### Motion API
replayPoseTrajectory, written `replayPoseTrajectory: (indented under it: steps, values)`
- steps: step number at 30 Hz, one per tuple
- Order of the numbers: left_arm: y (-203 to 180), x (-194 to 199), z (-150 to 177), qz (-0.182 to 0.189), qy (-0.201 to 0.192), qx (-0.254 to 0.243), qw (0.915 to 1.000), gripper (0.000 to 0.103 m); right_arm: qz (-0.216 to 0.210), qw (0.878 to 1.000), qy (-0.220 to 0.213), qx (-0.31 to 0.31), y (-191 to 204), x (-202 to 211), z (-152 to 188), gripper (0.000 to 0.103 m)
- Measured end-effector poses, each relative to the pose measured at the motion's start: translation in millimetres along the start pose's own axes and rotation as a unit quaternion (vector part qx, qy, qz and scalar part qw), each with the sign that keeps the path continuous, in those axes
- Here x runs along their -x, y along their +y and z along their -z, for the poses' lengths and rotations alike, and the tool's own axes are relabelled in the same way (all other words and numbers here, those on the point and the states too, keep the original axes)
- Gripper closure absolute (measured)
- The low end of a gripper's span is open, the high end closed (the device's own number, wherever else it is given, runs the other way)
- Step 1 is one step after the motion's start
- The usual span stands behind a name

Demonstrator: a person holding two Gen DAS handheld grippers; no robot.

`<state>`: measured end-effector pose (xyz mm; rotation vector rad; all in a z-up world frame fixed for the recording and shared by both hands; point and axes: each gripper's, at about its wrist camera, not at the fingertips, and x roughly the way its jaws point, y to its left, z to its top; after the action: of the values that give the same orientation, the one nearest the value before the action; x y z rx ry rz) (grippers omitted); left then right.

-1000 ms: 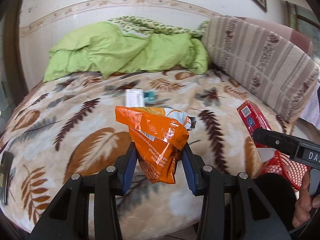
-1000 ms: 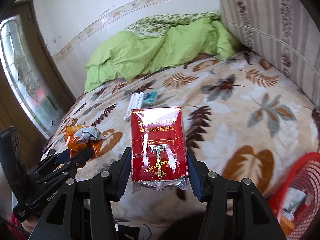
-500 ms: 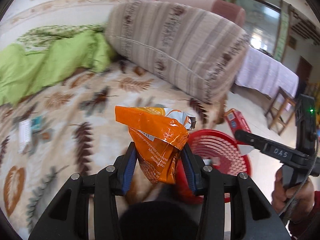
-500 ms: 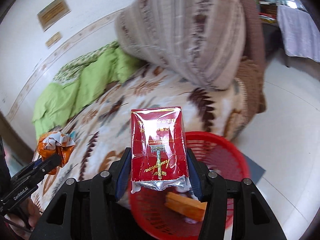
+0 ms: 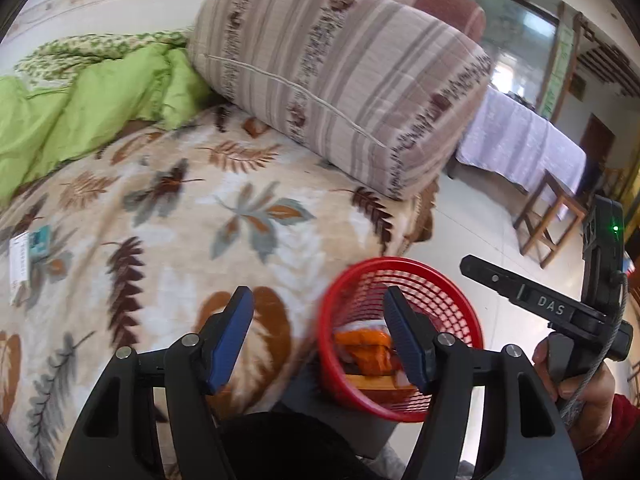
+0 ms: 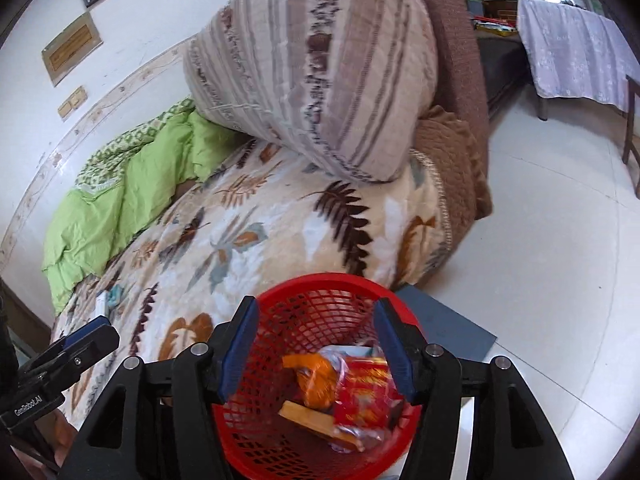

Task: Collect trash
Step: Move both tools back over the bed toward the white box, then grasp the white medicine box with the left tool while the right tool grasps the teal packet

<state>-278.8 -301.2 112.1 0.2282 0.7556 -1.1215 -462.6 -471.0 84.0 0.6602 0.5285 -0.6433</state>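
Observation:
A red mesh basket [image 6: 320,292] stands on the floor beside the bed; it also shows in the left wrist view [image 5: 400,268]. Inside lie the orange snack bag [image 6: 314,380], the red cigarette pack [image 6: 364,396] and a wooden-coloured box [image 6: 308,418]. The orange bag shows in the left wrist view [image 5: 362,350] too. My right gripper [image 6: 316,350] is open and empty, right above the basket. My left gripper [image 5: 324,334] is open and empty, above the basket's left rim. A white and teal packet [image 5: 28,252] lies on the bed, far left.
The bed has a leaf-print blanket [image 5: 180,216], a green quilt [image 5: 80,108] at the back and a large striped cushion [image 5: 340,80]. White tiled floor [image 6: 560,280] lies to the right. A wooden stool [image 5: 552,216] and a cloth-covered table [image 5: 520,144] stand beyond.
Both grippers swung from the bed to over the basket and opened. The orange bag and the red pack dropped into the basket.

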Motion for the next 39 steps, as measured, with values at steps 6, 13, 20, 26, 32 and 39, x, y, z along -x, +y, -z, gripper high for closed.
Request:
replayPoseTrajectory:
  steps: [6, 13, 20, 26, 32, 39]
  values:
    - [58, 33, 8, -0.062, -0.023, 0.037, 0.9972, 0.033, -0.059, 0.997, 0.026, 0.05, 73, -30, -4, 0.039]
    - [153, 78, 28, -0.142, -0.044, 0.124, 0.9811, 0.029, -0.119, 0.982, 0.065, 0.133, 191, -83, 15, 0.037]
    - [242, 107, 42, -0.229, -0.04, 0.202, 0.9515, 0.028, -0.145, 0.969, 0.096, 0.175, 288, -147, 48, 0.037]
    - [292, 93, 27, -0.269, -0.027, 0.22, 0.9372, 0.019, -0.153, 0.969, 0.088, 0.175, 303, -163, 57, 0.037]
    - [332, 26, -3, -0.28, 0.021, 0.225, 0.9331, 0.017, -0.153, 0.966, 0.072, 0.194, 306, -162, 57, 0.036]
    - [369, -43, -16, -0.292, 0.072, 0.219, 0.9281, 0.03, -0.169, 0.968, 0.082, 0.165, 298, -170, 50, 0.036]
